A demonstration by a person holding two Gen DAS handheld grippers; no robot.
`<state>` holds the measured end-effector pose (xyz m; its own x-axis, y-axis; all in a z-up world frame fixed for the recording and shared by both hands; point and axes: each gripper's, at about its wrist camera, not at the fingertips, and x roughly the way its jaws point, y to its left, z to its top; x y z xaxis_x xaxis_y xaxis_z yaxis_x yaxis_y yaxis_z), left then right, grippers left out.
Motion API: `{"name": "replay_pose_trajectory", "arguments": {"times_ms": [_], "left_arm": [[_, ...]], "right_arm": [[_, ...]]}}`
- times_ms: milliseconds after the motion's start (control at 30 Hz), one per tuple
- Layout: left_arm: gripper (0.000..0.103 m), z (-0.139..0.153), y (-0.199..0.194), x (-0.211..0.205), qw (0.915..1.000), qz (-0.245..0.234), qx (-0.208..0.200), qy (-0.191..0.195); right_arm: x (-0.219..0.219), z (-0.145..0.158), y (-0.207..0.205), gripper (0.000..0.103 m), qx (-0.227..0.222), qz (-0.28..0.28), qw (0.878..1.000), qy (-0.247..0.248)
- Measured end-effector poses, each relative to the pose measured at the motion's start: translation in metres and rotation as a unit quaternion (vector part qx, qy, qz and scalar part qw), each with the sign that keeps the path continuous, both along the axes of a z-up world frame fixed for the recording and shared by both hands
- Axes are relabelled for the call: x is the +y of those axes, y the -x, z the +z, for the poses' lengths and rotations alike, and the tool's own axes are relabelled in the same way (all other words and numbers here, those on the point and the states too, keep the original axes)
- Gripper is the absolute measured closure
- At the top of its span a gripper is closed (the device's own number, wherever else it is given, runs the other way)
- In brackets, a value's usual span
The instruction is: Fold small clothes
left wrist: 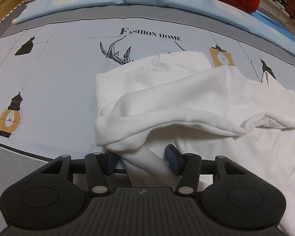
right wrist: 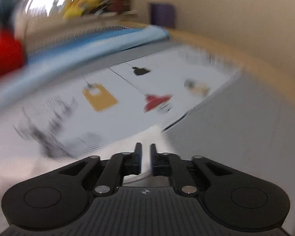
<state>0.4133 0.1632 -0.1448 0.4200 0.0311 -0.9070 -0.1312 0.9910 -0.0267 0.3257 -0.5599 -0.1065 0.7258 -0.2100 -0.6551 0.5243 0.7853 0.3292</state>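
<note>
Lying bunched between left gripper [left wrist: 142, 160] pads [left wrist: 172, 158] — white garment [left wrist: 186, 98].

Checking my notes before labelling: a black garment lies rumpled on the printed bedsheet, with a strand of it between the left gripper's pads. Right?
Wrong colour only: the garment is white, as the left wrist view shows. It does lie rumpled on the printed bedsheet, with a strand between the left gripper pads.

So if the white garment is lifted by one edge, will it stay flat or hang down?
Probably hang down: the white garment already lies in soft folds and a drooping roll. It looks thin, so likely light. The ribbed weave may grip rather than slip.
</note>
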Motion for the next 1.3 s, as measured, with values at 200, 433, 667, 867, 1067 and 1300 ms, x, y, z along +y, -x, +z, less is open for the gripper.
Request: {"name": "replay_pose_trajectory", "arguments": {"times_ms": [200, 433, 667, 867, 1067, 1300], "left_arm": [[0.041, -0.002, -0.002, -0.006, 1.0000, -0.005, 0.002, -0.005], [0.040, -0.002, -0.002, -0.006, 0.9999, -0.008, 0.004, -0.007], [0.040, -0.004, -0.001, -0.004, 1.0000, -0.006, 0.004, -0.005], [0.040, -0.005, -0.001, -0.006, 0.9999, -0.005, 0.004, -0.009], [0.040, -0.004, 0.000, -0.011, 0.9998, -0.013, 0.007, 0.012], [0.038, 0.005, 0.004, -0.023, 0.9951, -0.065, 0.019, 0.072]], "right_arm": [[-0.015, -0.028, -0.017, 0.063, 0.024, -0.029, 0.989, -0.142], [-0.014, -0.052, -0.039, 0.101, 0.060, -0.070, 0.983, -0.158], [-0.024, 0.013, -0.017, 0.101, -0.099, -0.116, 0.988, -0.034], [-0.054, -0.048, -0.024, 0.101, 0.056, -0.146, 0.985, -0.079], [-0.065, -0.027, -0.018, 0.102, 0.012, -0.170, 0.985, -0.016], [-0.108, -0.043, -0.010, 0.096, 0.019, -0.231, 0.972, -0.025]]}}
